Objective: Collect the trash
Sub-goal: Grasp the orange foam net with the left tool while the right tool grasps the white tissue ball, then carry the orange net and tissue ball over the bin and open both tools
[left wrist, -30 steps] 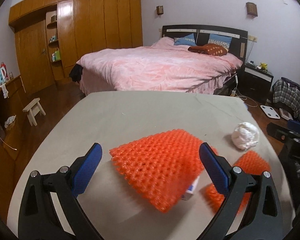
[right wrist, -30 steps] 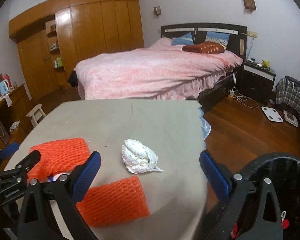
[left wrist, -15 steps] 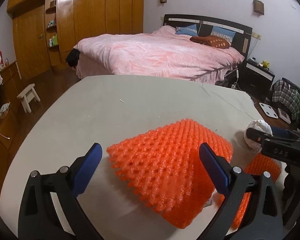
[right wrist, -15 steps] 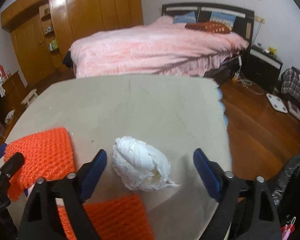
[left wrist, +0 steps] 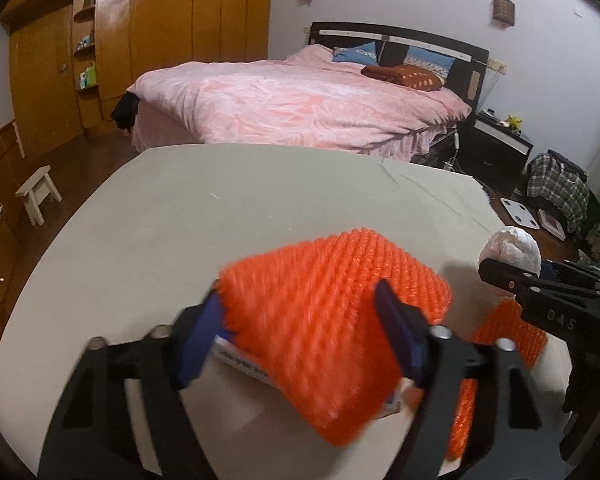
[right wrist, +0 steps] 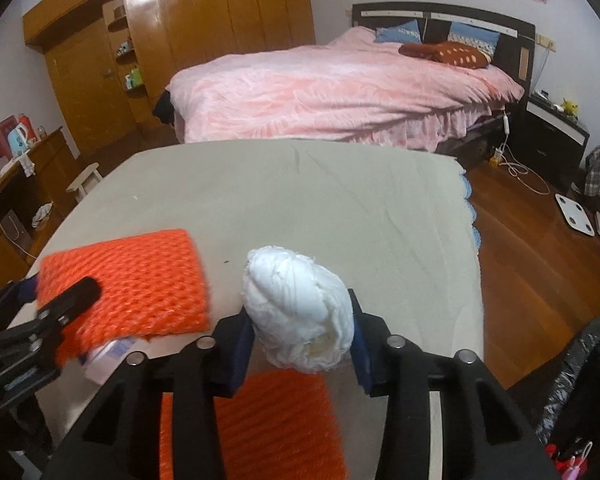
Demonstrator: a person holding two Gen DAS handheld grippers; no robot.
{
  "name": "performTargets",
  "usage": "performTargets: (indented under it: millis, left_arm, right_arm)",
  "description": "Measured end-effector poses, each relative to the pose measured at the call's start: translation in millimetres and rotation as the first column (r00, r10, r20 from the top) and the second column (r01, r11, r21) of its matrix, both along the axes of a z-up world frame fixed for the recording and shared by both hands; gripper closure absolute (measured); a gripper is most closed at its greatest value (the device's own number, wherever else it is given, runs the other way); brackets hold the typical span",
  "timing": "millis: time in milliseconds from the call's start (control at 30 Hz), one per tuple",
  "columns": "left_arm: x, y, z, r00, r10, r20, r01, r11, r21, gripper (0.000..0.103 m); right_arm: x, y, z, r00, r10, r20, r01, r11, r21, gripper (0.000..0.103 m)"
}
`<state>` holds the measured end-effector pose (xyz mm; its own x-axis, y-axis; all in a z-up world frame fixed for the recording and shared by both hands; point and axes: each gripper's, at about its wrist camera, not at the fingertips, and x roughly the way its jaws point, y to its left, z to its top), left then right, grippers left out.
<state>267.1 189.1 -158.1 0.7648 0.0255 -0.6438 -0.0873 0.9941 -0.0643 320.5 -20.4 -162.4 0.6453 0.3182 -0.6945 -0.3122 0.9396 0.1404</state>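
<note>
My left gripper (left wrist: 300, 320) is closing around an orange foam net (left wrist: 332, 320) that lies on the grey table (left wrist: 180, 232); its blue pads touch both sides. A small white-and-blue packet (left wrist: 244, 364) sticks out under the net. My right gripper (right wrist: 298, 332) is shut on a crumpled white paper wad (right wrist: 300, 312). A second orange foam net (right wrist: 260, 424) lies beneath the right gripper. The first net also shows in the right wrist view (right wrist: 132, 280), and the wad in the left wrist view (left wrist: 508, 246).
A black bin with a bag (right wrist: 580, 392) stands at the table's right on the wooden floor. A pink bed (left wrist: 300, 104) lies beyond the table. Wooden wardrobes (left wrist: 140, 40) line the left wall. A small stool (left wrist: 38, 192) stands at left.
Both grippers moved forward and closed: the left around the orange net, the right onto the white paper wad.
</note>
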Motion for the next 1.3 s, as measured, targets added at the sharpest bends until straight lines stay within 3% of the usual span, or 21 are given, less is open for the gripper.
performTargets:
  millis: [167,367,767,933,1300]
  left_arm:
    - [1.1,-10.5,0.0,0.999,-0.038,0.014,0.038,0.999,0.012,0.068]
    - [-2.3,-19.0,5.0,0.998,-0.041,0.038,0.040,0.999,0.024,0.078]
    - [-48.0,-43.0,60.1,0.980,-0.044,0.196,0.042,0.999,0.019,0.079]
    - [-69.9,-62.3,75.1,0.975,-0.060,0.214,0.057,0.998,0.022,0.079]
    - [-119.7,-104.6,76.1,0.973,-0.113,0.200,0.111,0.994,0.017,0.079]
  right_arm:
    - [-12.2,-0.9,8.7,1.000,0.007,0.015,-0.008,1.000,0.023,0.061]
    - [-31.6,-3.4,24.6,0.998,0.017,0.058,-0.019,0.999,0.028,0.061]
    - [-68.6,-29.8,65.7,0.989,0.002,0.147,-0.015,0.996,0.083,0.061]
    - [-85.4,-42.2,79.2,0.985,-0.002,0.172,-0.014,0.996,0.090,0.061]
    - [-139.8,-79.0,88.0,0.983,-0.018,0.181,0.003,0.997,0.081,0.061]
